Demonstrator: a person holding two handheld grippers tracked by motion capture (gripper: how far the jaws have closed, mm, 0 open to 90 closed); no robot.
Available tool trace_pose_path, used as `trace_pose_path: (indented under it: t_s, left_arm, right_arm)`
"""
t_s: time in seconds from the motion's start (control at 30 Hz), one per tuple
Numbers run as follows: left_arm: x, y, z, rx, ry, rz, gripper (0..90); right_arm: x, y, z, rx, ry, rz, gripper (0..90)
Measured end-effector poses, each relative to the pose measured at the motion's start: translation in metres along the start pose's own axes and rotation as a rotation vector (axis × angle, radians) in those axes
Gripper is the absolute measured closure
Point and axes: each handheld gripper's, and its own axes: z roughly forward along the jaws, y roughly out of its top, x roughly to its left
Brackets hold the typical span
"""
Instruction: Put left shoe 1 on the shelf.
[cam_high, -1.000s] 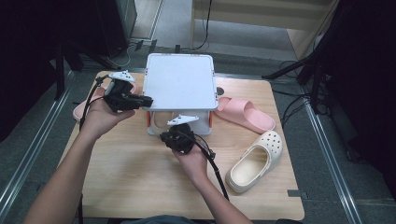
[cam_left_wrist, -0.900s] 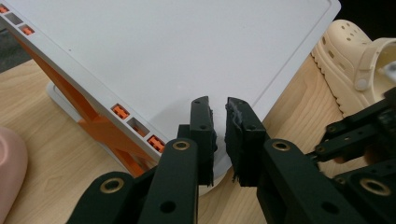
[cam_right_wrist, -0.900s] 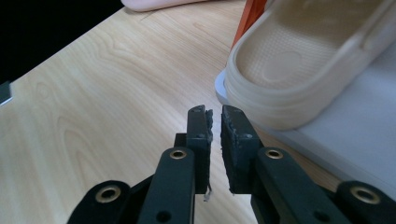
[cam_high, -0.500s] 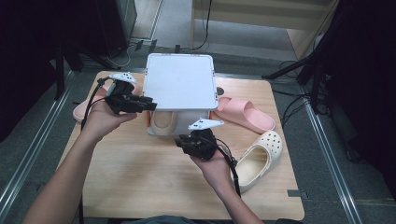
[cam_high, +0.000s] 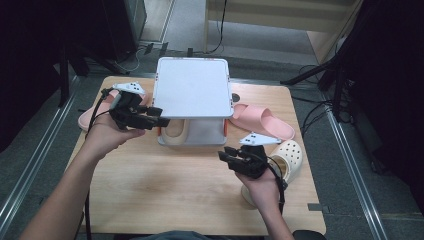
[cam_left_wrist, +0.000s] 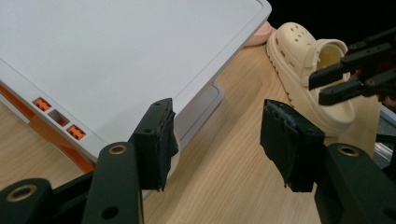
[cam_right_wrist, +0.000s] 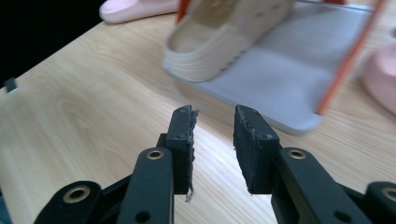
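Left gripper (cam_high: 152, 117), jaws spread and empty, hovers at the rack (cam_high: 192, 87) edge. One clog (cam_high: 175, 134) sits on the lower shelf. Right gripper (cam_high: 227, 157), jaws slightly parted and empty, should likely approach the second clog (cam_high: 287, 155) at its heel, squarely.

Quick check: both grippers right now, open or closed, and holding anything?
Left gripper: open, holding nothing.
Right gripper: open, holding nothing.

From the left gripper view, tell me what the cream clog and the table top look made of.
Cream clog: looks like soft moulded foam or rubber, matte, with punched holes and a ribbed sole. Table top: pale wood or wood-look laminate, with visible grain and a smooth low sheen.
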Motion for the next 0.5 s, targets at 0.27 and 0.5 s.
trace_pose_path:
  t_s: [0.27,0.5]
  left_arm:
    - [-0.007,-0.010,-0.010,-0.004,-0.001,-0.009,42.2]
    - [-0.012,-0.016,-0.013,-0.003,-0.008,-0.015,41.9]
  right_arm:
    - [-0.028,-0.015,-0.030,-0.024,-0.083,0.057,67.8]
    - [-0.048,-0.021,-0.048,-0.050,-0.125,0.090,65.2]
